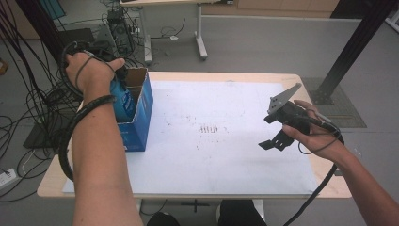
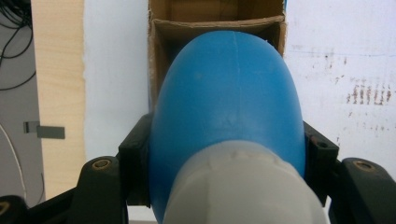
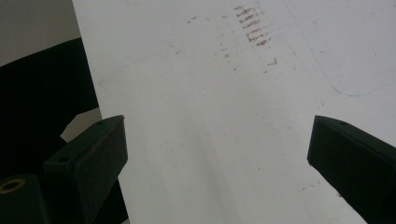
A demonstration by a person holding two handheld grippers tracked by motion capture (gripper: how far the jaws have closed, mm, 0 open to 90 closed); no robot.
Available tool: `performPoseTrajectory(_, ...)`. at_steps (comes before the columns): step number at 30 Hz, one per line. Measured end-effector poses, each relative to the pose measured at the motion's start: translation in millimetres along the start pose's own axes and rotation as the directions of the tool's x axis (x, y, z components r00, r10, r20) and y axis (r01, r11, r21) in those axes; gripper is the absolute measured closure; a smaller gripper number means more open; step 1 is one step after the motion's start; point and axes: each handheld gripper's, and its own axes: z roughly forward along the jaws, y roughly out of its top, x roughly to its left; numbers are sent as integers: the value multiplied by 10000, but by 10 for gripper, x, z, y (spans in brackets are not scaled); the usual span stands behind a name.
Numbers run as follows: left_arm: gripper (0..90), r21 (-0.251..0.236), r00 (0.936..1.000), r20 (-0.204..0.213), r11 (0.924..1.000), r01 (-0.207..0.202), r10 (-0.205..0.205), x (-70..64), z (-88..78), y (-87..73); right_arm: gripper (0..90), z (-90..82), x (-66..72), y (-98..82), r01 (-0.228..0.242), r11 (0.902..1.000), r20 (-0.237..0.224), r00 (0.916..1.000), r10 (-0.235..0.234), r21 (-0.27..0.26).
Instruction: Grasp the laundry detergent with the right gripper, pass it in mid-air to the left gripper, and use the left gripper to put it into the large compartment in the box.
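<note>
Blue bottle sits clamped between my left fingers, grey cap toward me, its base hanging right over the cardboard box. My right fingers gape wide, empty above the worktop. Next, I reckon: lower, then release.

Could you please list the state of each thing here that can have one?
Left gripper: shut on the blue bottle.
Blue bottle: gripped, at the box's opening.
Cardboard box: open-topped, upright on the table.
Right gripper: open, empty, above the white sheet.
</note>
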Motion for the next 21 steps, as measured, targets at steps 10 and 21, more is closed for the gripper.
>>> performPoseTrajectory(10,374,-34,9999,-100,9999,94,-95,-9,292,-34,50,14,-7,-55,-97,10000,-6,10000,97,-15)
performPoseTrajectory(21,375,38,9998,-162,9999,123,-123,18,596,-88,50,34,-33,-99,-190,9998,-51,9998,191,18)
